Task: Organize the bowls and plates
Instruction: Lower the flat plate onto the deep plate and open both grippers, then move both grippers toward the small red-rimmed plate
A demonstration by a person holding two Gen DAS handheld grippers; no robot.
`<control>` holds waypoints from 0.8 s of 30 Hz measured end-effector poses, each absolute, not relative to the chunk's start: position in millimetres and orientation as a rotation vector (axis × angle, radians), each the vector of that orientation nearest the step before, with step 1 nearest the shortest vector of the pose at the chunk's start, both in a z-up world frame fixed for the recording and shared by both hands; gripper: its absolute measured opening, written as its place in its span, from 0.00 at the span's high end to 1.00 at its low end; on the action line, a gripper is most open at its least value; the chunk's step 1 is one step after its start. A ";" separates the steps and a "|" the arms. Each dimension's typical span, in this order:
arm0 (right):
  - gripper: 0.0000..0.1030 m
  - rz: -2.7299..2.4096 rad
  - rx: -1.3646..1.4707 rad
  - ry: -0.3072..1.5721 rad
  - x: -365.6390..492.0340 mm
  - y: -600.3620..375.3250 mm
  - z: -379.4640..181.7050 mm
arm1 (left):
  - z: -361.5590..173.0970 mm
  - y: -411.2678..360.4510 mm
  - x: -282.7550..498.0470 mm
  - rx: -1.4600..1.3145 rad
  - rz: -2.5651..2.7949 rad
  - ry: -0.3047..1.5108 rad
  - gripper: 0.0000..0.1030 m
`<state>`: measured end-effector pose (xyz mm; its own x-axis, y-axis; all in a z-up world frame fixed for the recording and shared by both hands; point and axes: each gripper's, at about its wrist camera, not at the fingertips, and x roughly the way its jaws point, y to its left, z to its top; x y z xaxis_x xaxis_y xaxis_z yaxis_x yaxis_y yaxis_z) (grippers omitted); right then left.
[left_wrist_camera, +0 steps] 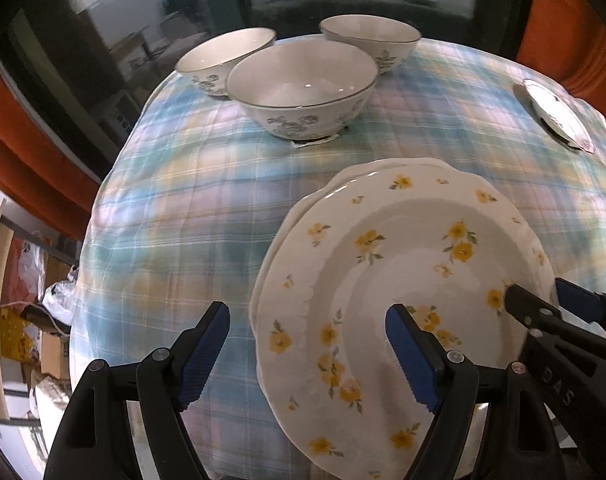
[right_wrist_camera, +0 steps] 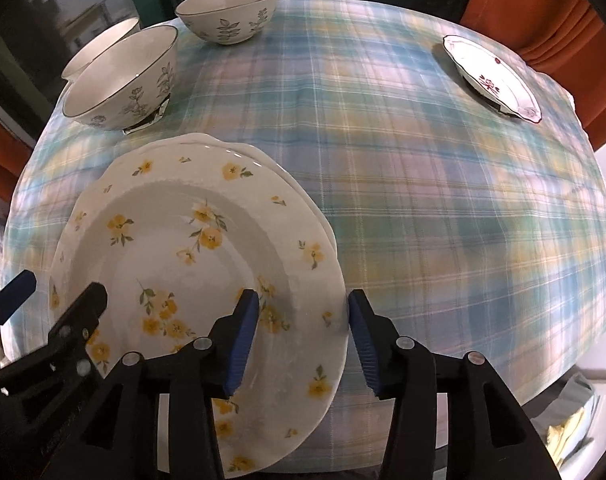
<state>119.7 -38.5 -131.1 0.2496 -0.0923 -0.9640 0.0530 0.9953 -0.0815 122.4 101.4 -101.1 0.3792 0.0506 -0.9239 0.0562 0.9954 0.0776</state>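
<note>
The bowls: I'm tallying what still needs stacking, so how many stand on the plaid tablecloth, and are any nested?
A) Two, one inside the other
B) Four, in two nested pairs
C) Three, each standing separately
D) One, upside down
C: the left wrist view shows a near bowl, a back left bowl and a back right bowl, all upright on the tablecloth, none inside another.

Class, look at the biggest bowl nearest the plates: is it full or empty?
Empty. The left wrist view looks into the big bowl and shows only its bare white inside with light glints; nothing lies in it.
</note>
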 end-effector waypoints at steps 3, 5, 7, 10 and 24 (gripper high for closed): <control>0.44 -0.097 0.026 1.316 118.4 -43.3 -127.0 | -96.9 97.9 123.0 0.100 -0.031 1.179 0.21; 0.42 -0.111 0.035 1.301 114.9 -44.9 -119.0 | -93.8 95.1 123.6 0.093 -0.048 1.178 0.21; 0.41 -0.136 0.022 1.284 113.2 -45.9 -111.9 | -88.9 91.4 124.0 0.083 -0.068 1.170 0.21; 0.40 -0.161 0.025 1.258 110.9 -52.3 -99.7 | -80.5 83.4 125.1 0.079 -0.093 1.149 0.20; 0.27 -0.197 0.072 1.136 117.8 -128.4 -60.8 | -52.2 14.8 135.5 0.055 -0.121 1.053 0.15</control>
